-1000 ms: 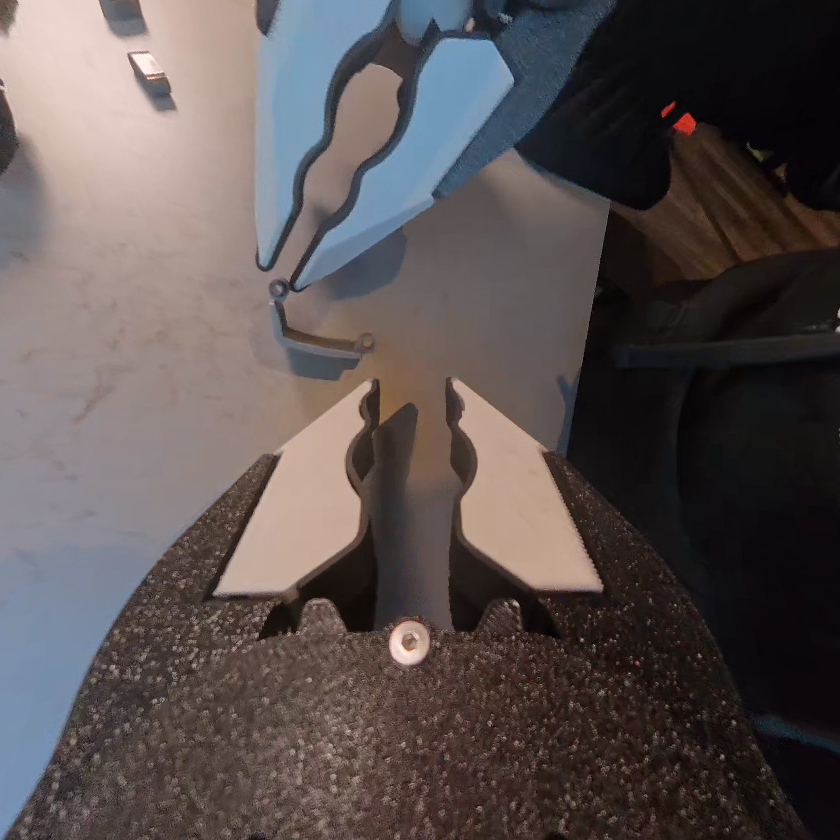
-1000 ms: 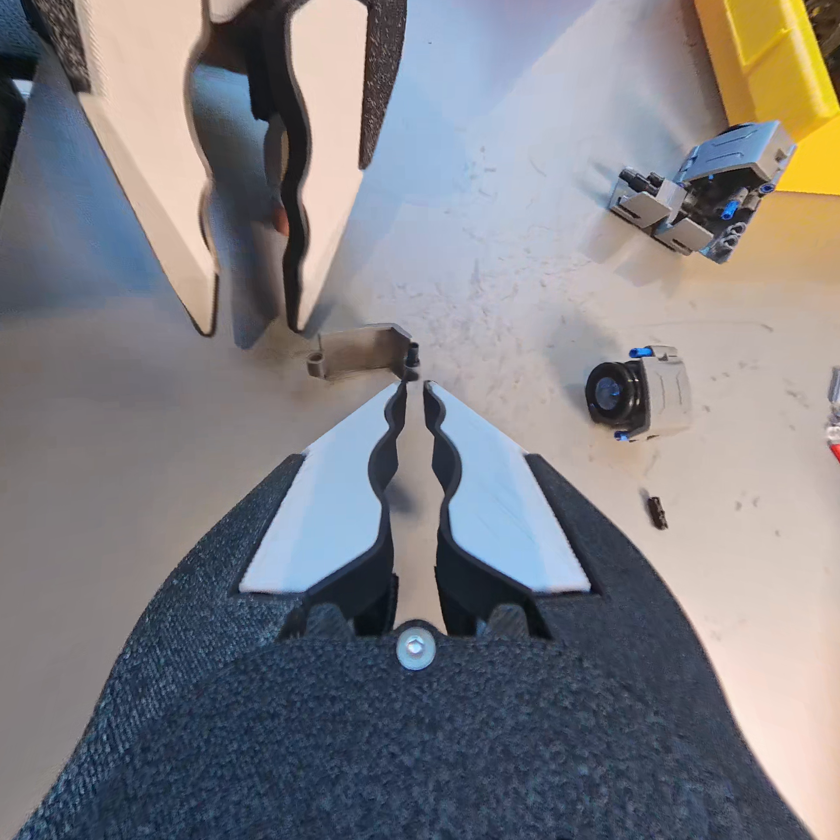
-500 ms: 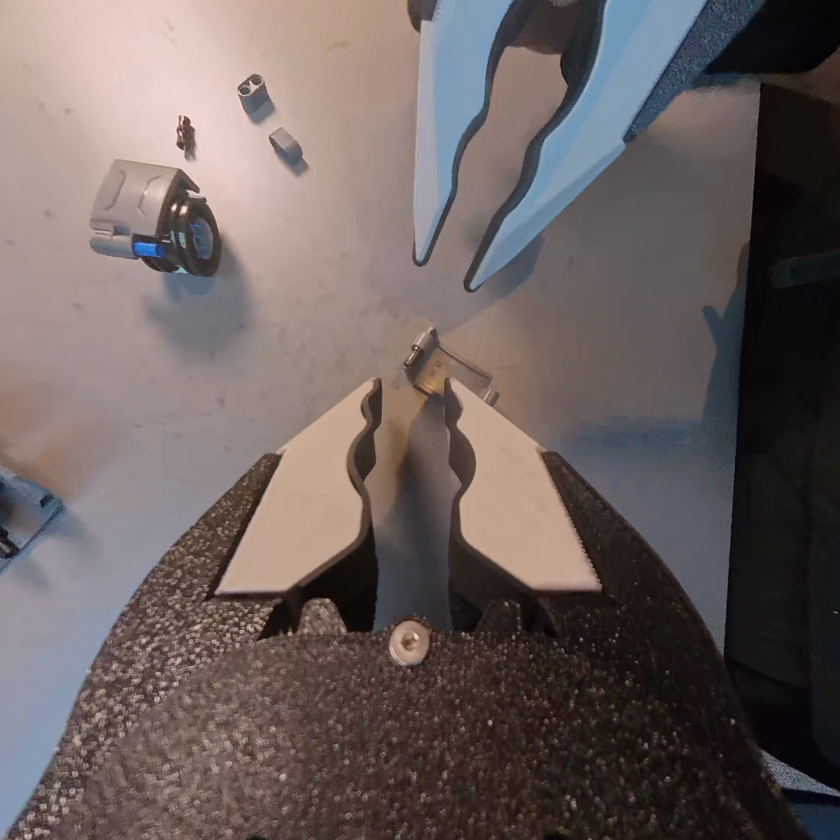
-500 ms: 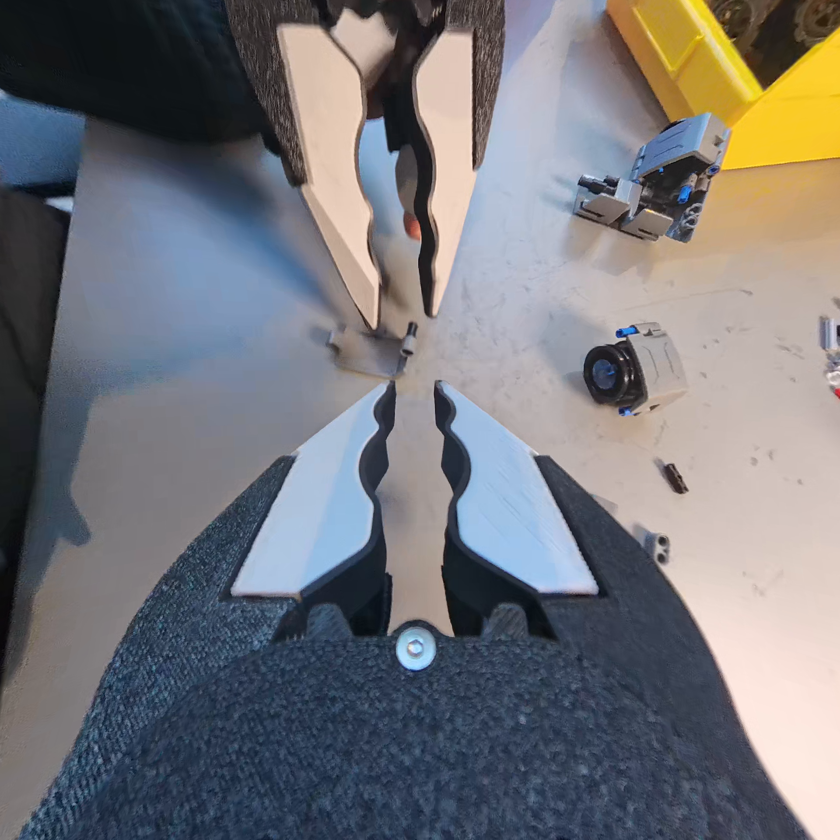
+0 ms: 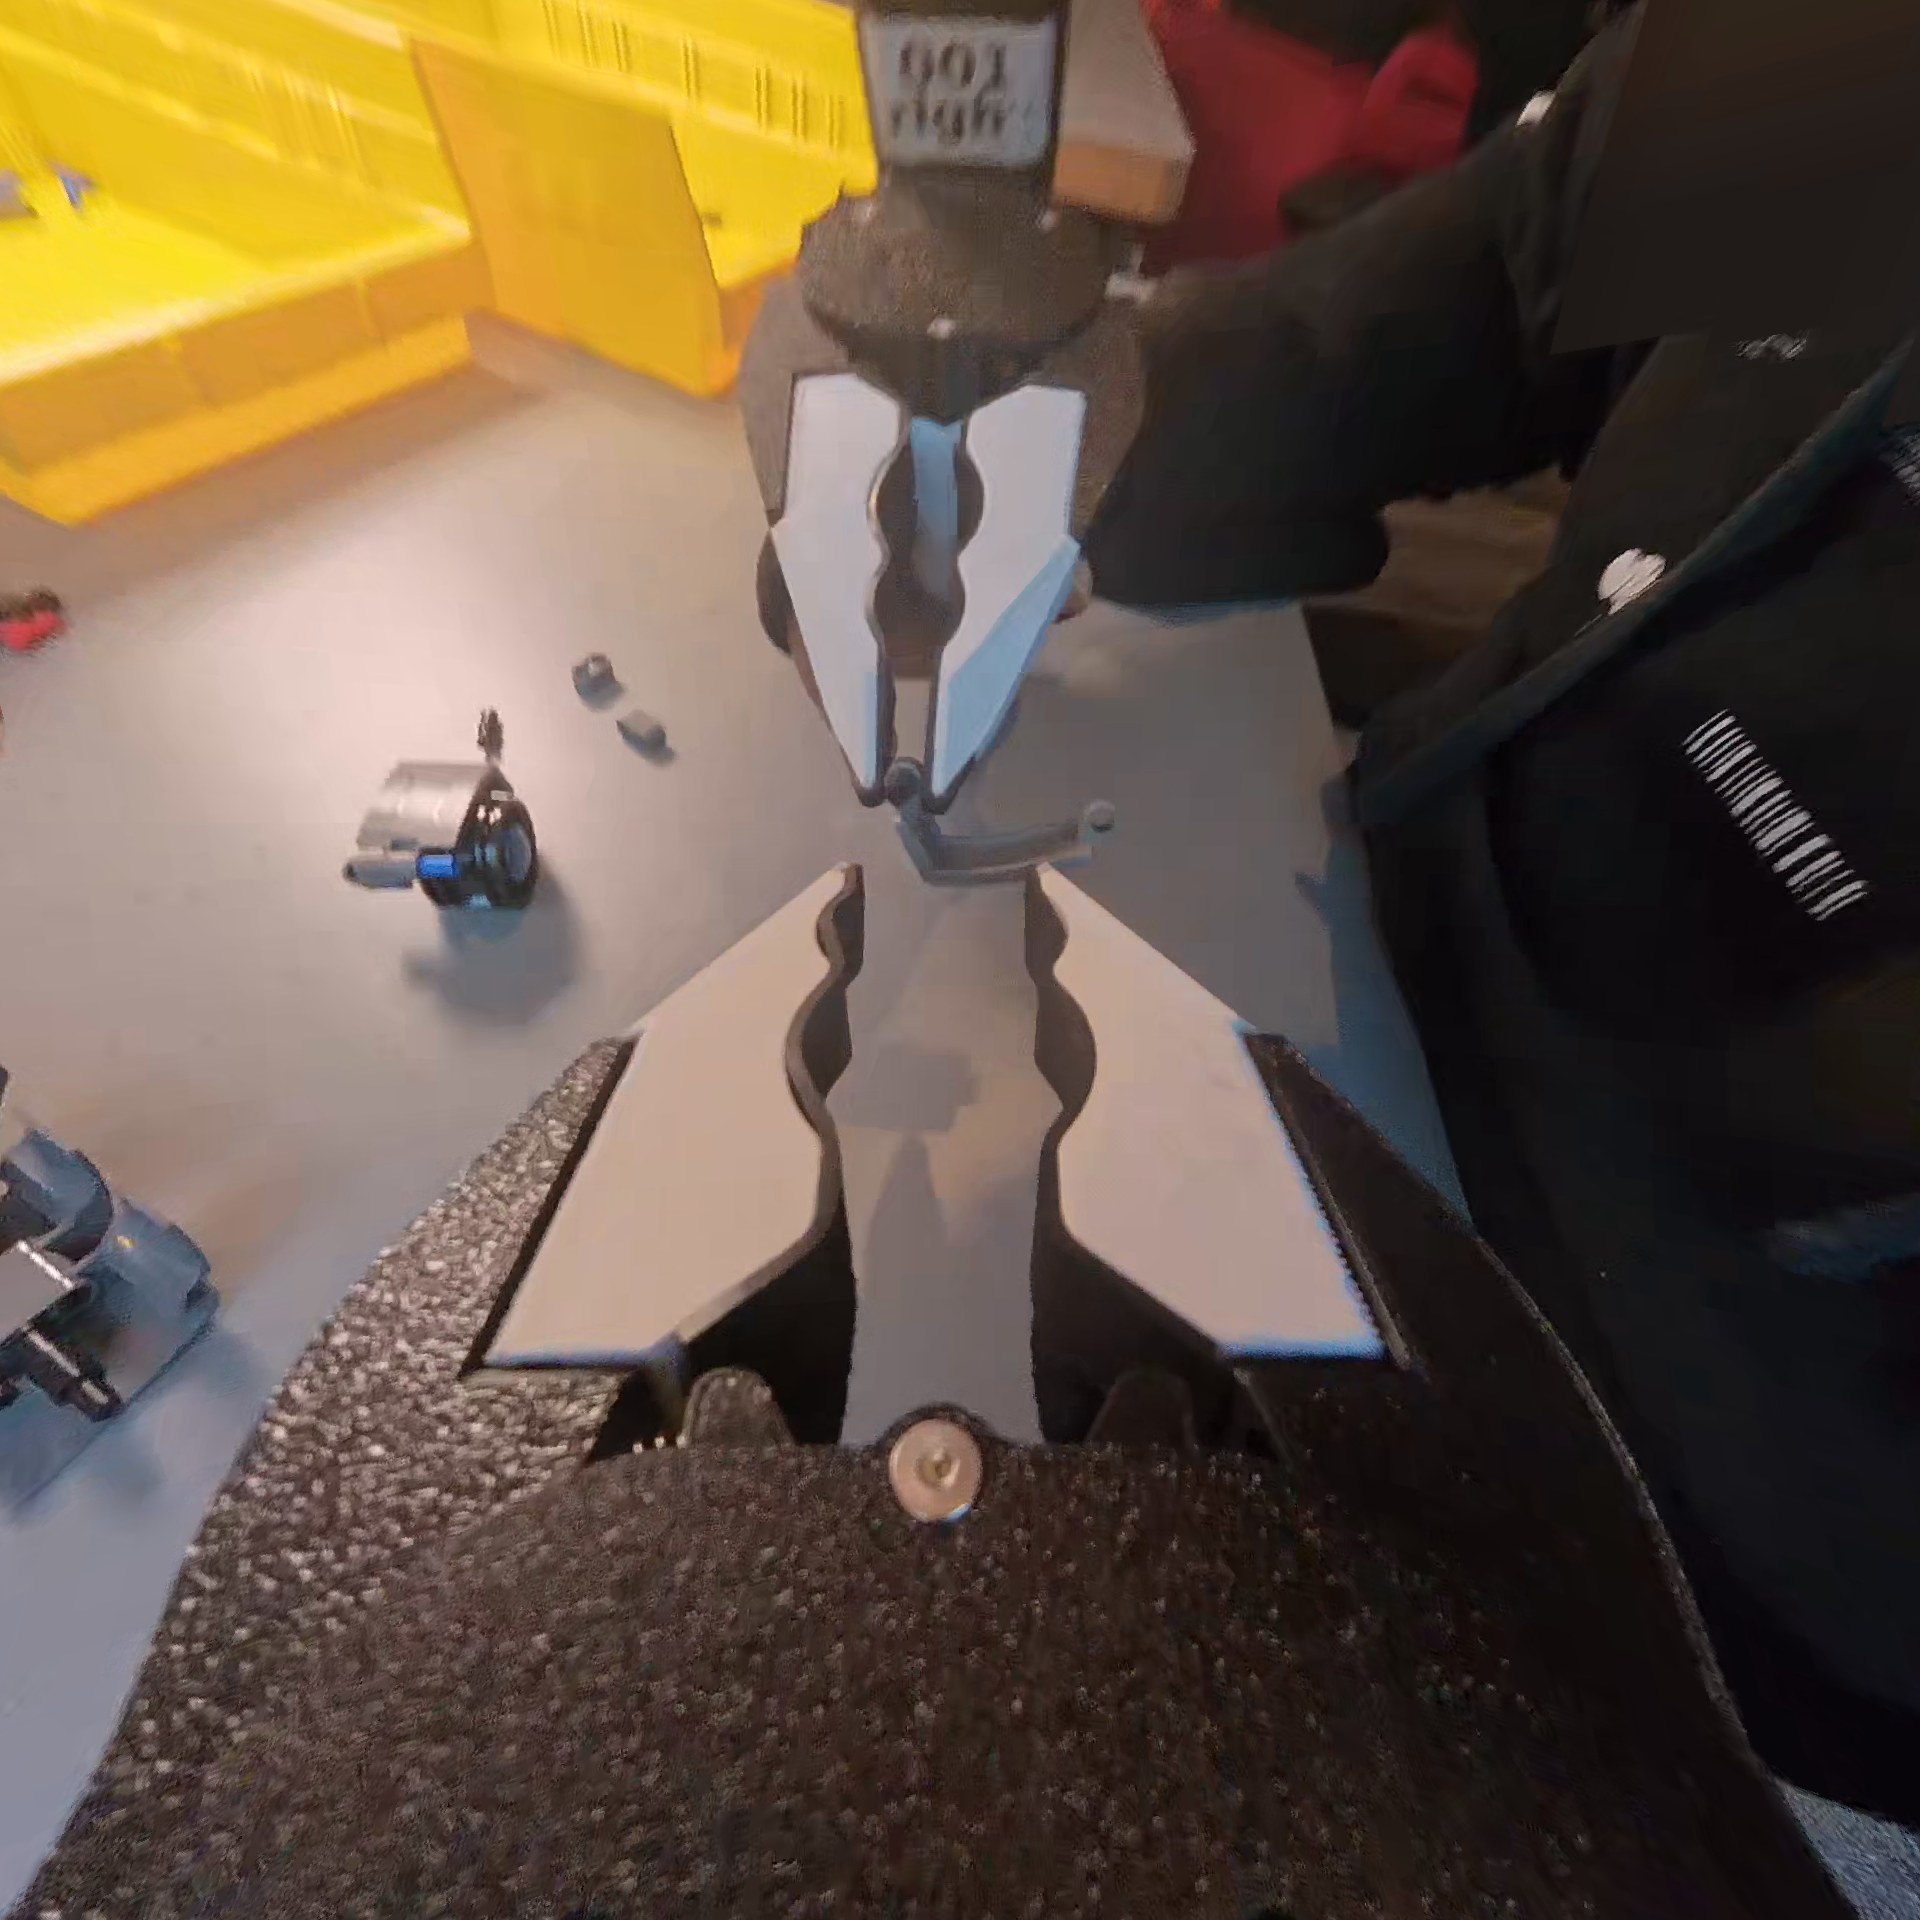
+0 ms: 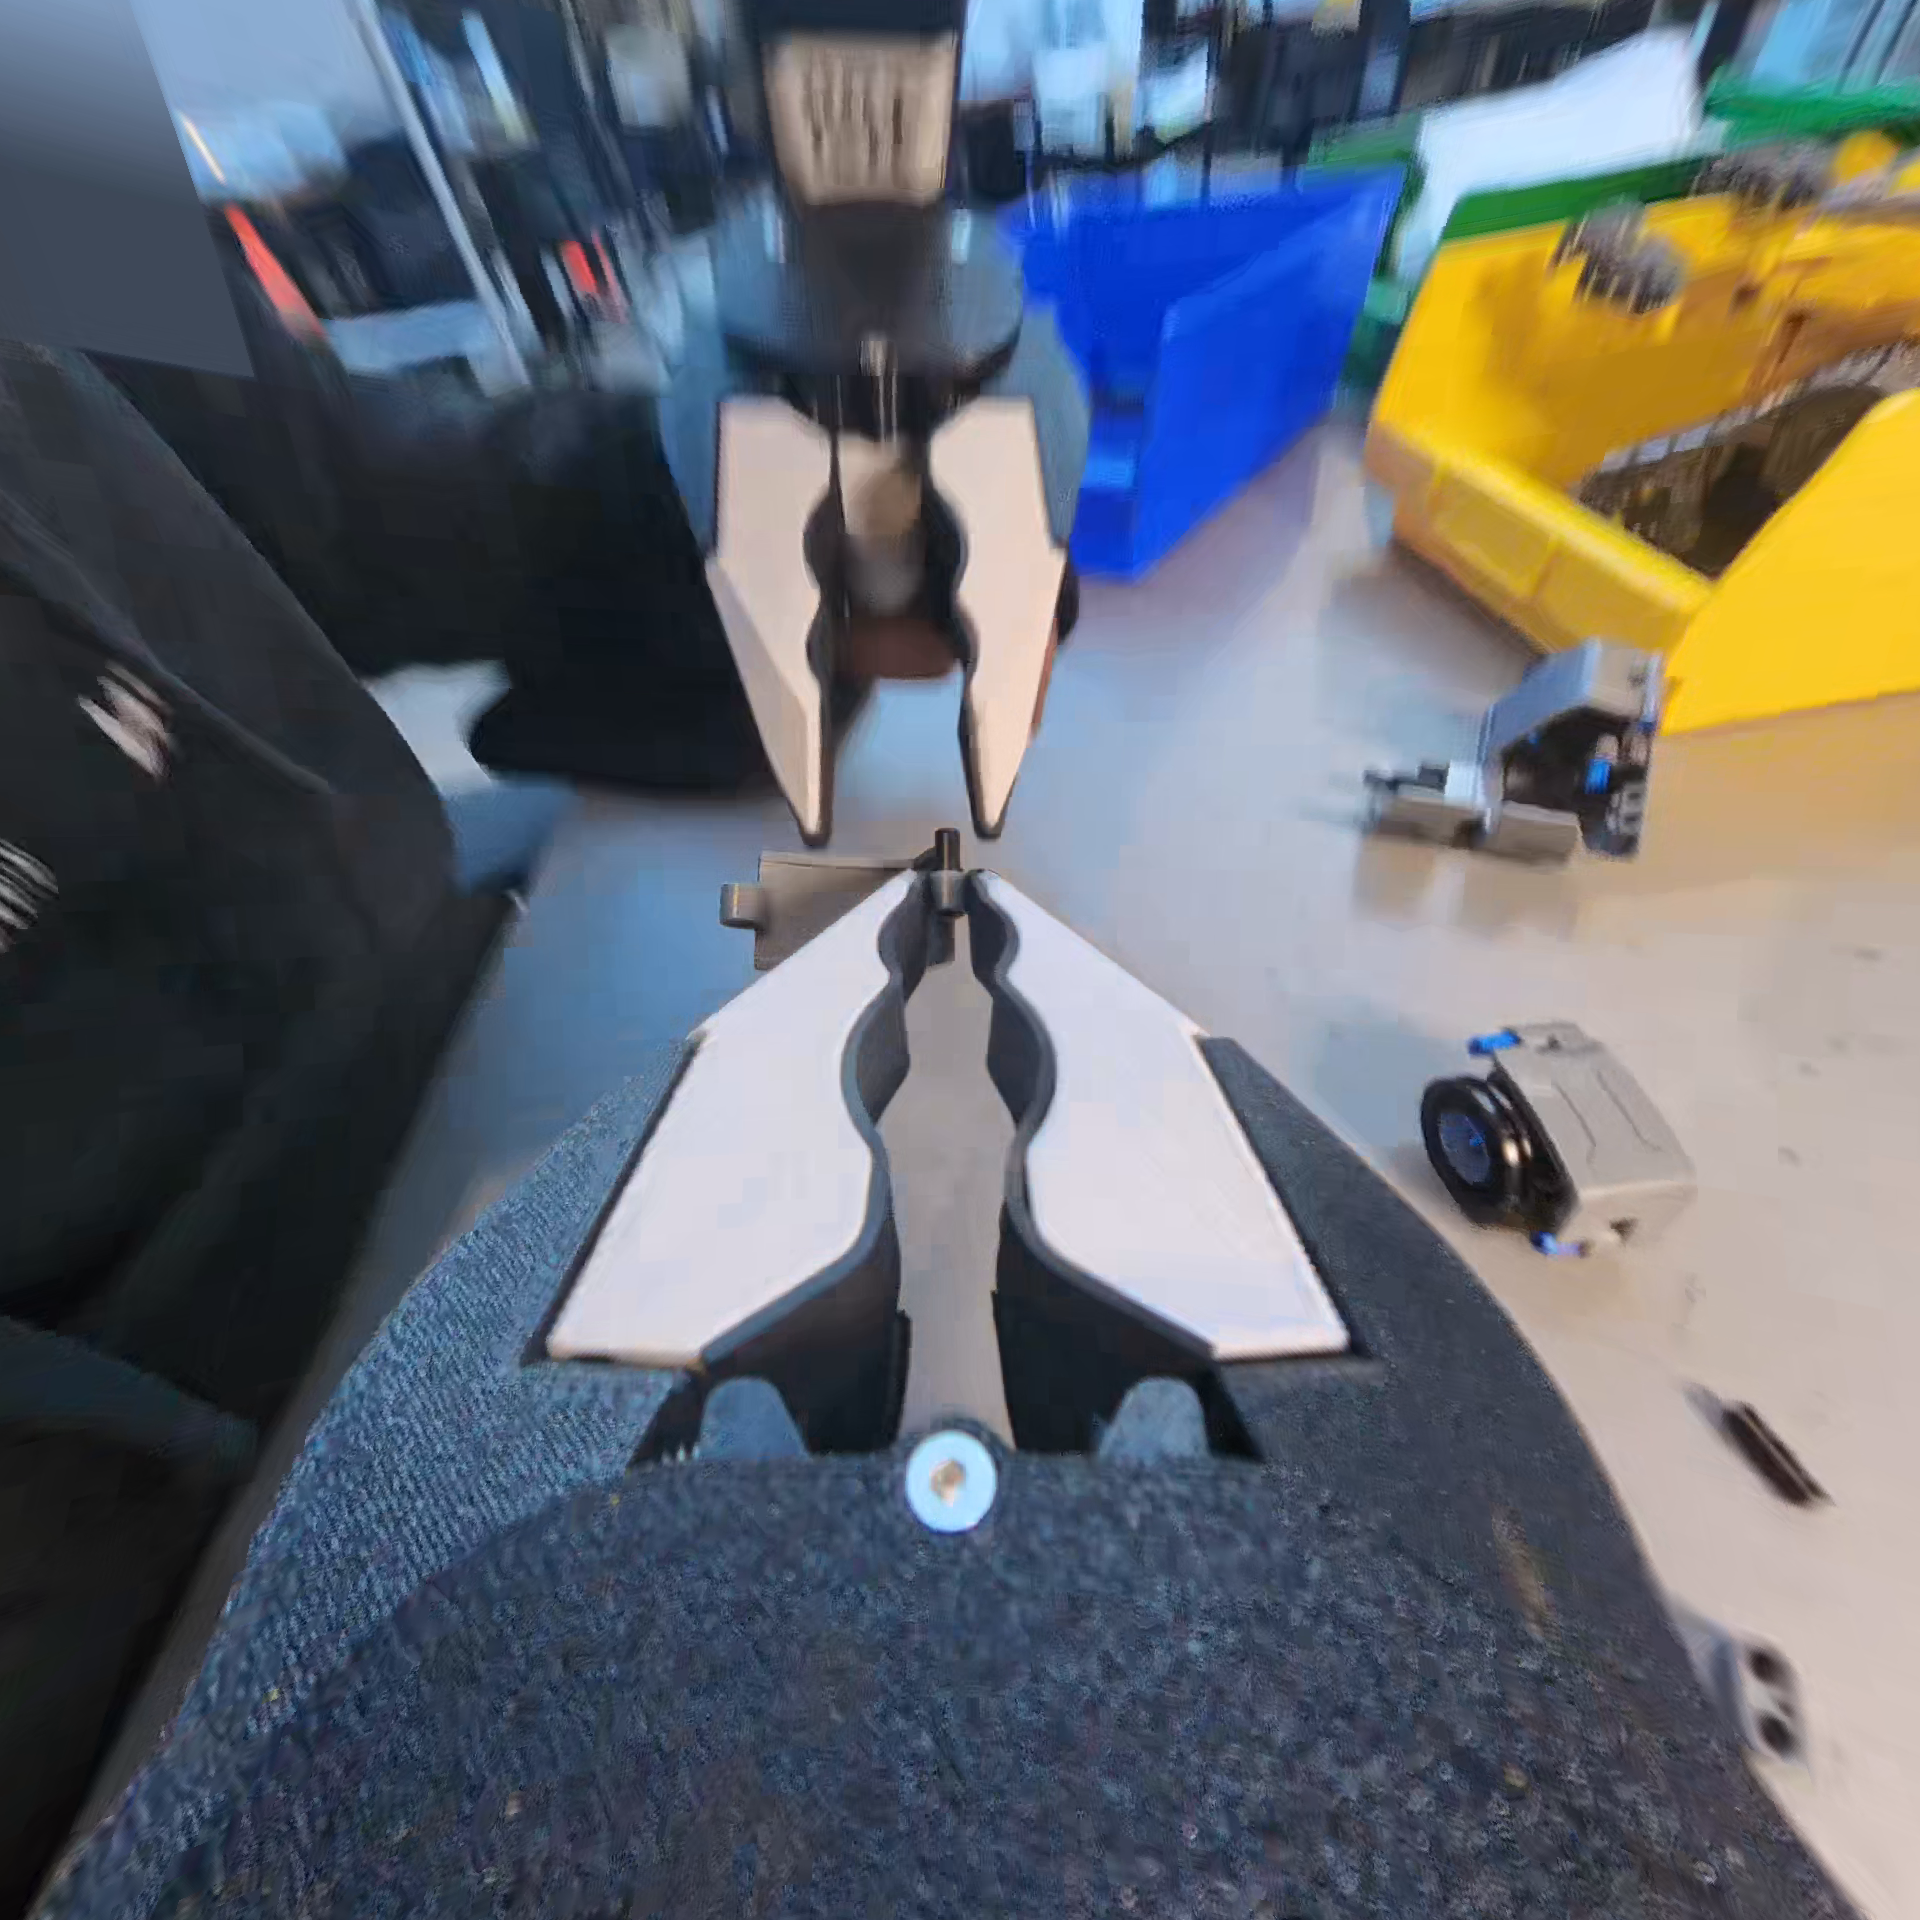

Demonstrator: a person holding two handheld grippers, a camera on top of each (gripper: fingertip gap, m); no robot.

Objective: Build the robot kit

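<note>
A small grey curved panel piece (image 5: 987, 847) with a black pin at one end is held above the grey table (image 5: 312, 675); its shadow lies below it. My right gripper (image 6: 948, 881) is shut on the pin end of the piece (image 6: 821, 894). It shows across from me in the left wrist view (image 5: 902, 795). My left gripper (image 5: 945, 878) is open and empty. Its fingertips sit just short of the piece's other side, and it faces the right gripper in the right wrist view (image 6: 899, 831).
A grey block with a black wheel (image 5: 457, 842) (image 6: 1548, 1138) and a larger grey assembly (image 6: 1527, 769) (image 5: 73, 1288) lie on the table. Small loose parts (image 5: 623, 707) lie nearby. Yellow bins (image 5: 312, 239) (image 6: 1662, 468) and a blue bin (image 6: 1195, 343) stand behind. A person's dark sleeve (image 5: 1299, 416) is beside the grippers. Both grippers' tips are close together, under 4 cm apart.
My right gripper has shut on the piece's pin end and lifted it off the table. Both grippers have tilted up to face each other. The left stays open.
</note>
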